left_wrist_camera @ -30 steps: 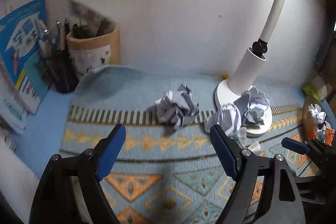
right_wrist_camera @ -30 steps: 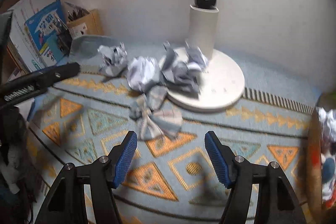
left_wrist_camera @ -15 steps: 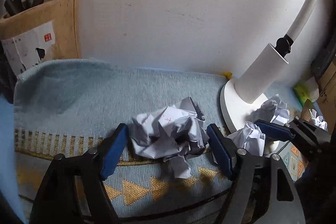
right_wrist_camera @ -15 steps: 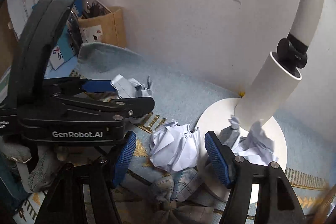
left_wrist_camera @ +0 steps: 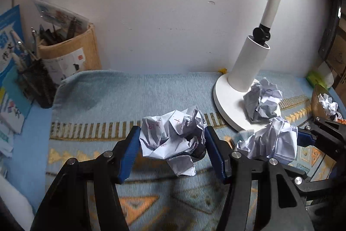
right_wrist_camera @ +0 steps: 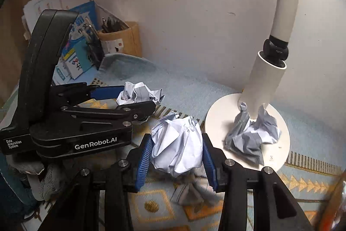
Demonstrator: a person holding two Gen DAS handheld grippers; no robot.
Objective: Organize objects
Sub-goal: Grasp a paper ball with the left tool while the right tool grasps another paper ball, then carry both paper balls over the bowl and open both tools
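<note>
Your left gripper [left_wrist_camera: 170,155] clasps a crumpled white paper ball with red scribbles [left_wrist_camera: 173,138]; your right gripper [right_wrist_camera: 176,157] pinches a plain crumpled white paper wad [right_wrist_camera: 177,144] between its pads. Both are featherlight and springy: squeeze across the bulk, not loose flaps.

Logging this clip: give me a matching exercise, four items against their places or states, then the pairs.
1. paper ball with red writing
2. plain paper ball
3. greyish paper ball
4. pens

A. on the lamp base
B. between the right hand-held gripper pads
C. in the tan holder
D. between the left hand-held gripper pads

Pairs: 1-D, 2-B, 3-A, 4-C
</note>
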